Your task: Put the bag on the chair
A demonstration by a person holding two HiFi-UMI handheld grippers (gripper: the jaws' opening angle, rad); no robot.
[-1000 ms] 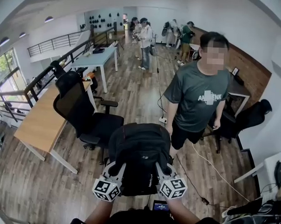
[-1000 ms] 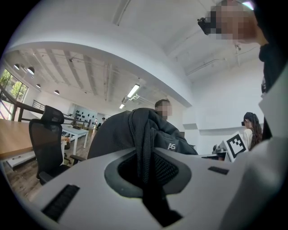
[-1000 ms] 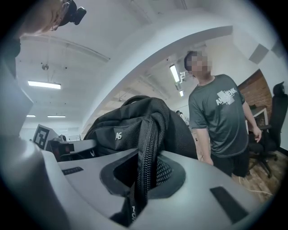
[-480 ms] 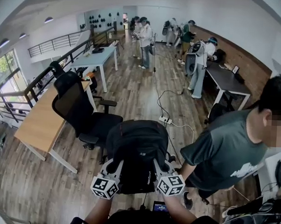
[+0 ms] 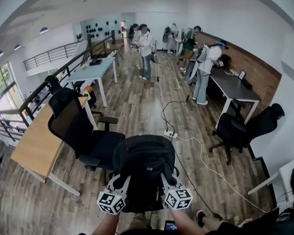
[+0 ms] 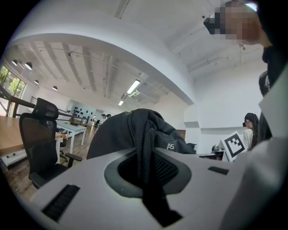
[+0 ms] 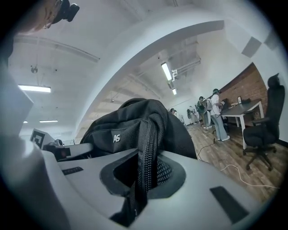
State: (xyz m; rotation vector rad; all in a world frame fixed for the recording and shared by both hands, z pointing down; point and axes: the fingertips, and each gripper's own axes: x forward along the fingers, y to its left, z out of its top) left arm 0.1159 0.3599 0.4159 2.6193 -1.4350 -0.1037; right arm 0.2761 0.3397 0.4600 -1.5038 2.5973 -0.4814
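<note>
A black backpack (image 5: 144,168) hangs in front of me, held up off the floor between both grippers. My left gripper (image 5: 123,182) is shut on its left shoulder strap (image 6: 146,152). My right gripper (image 5: 164,182) is shut on the right strap (image 7: 146,152). The bag's body (image 6: 121,134) bulges above the jaws in the left gripper view, and the bag (image 7: 130,126) fills the middle of the right gripper view too. A black office chair (image 5: 80,131) stands just to the left of the bag, its seat (image 5: 104,142) turned toward it and beside a wooden desk (image 5: 36,144).
A white cable with a power strip (image 5: 170,134) runs over the wooden floor ahead and to the right. Another black chair (image 5: 239,131) stands at a dark desk (image 5: 233,84) on the right. Several people (image 5: 145,46) stand at the far end. A railing (image 5: 36,92) lines the left side.
The person in the grey shirt who stood right of the bag has gone out of view to the right. The bag and both grippers keep their place, the view tilting slightly.
</note>
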